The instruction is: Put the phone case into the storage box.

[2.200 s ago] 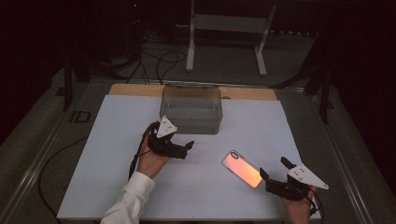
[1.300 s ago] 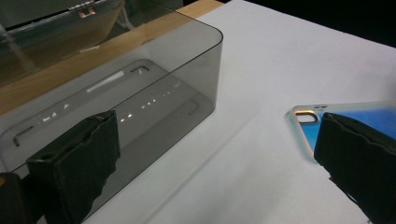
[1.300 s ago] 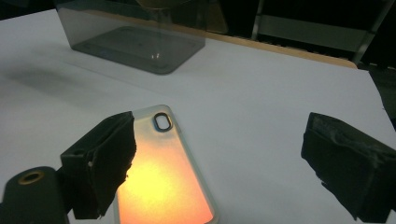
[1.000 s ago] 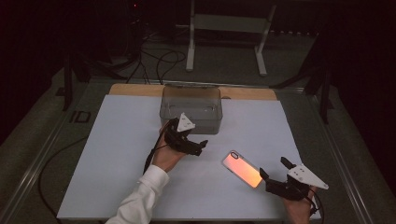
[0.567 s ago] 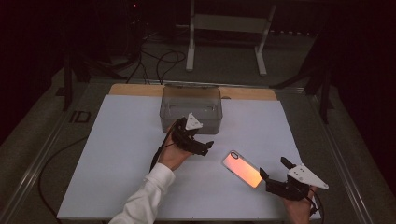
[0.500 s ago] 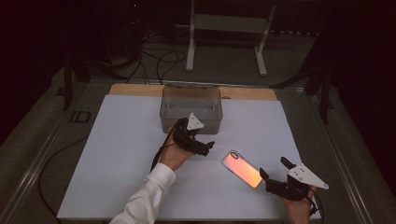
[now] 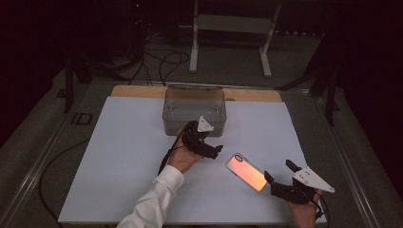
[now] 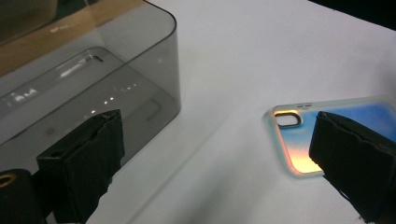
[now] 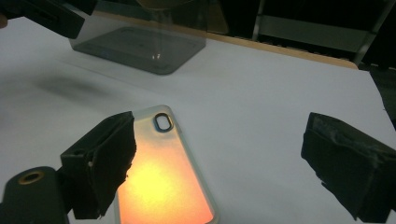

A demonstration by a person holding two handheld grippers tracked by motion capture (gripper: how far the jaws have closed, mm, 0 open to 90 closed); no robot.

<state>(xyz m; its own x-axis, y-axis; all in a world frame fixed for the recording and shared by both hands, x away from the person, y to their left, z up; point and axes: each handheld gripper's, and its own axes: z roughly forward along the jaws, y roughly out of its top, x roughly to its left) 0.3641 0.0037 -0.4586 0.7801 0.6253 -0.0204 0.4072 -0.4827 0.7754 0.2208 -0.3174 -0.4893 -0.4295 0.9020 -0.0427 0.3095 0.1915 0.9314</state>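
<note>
Approach was the step in hand: the left gripper (image 7: 215, 150) hung with fingers spread wide and empty, between the smoky clear box (image 7: 194, 110) and the phone case (image 7: 246, 171), which lay flat on the white surface (image 7: 119, 156) near its front right. The right gripper (image 7: 280, 176), fingers just as wide, sat at the case's near end. Next, I judged, a descent over one long edge; open room lay all around it.

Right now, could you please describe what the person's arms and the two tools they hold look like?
The left tool is black, topped by a grey three-cornered plate, with a dark cable trailing along the wrist. The arm behind it wears a white sleeve with a buttoned-style cuff. The right tool is also black, with the same pale triangular plate. Both tools have blocky black jaws whose padding is rough and ragged at the edges.
</note>
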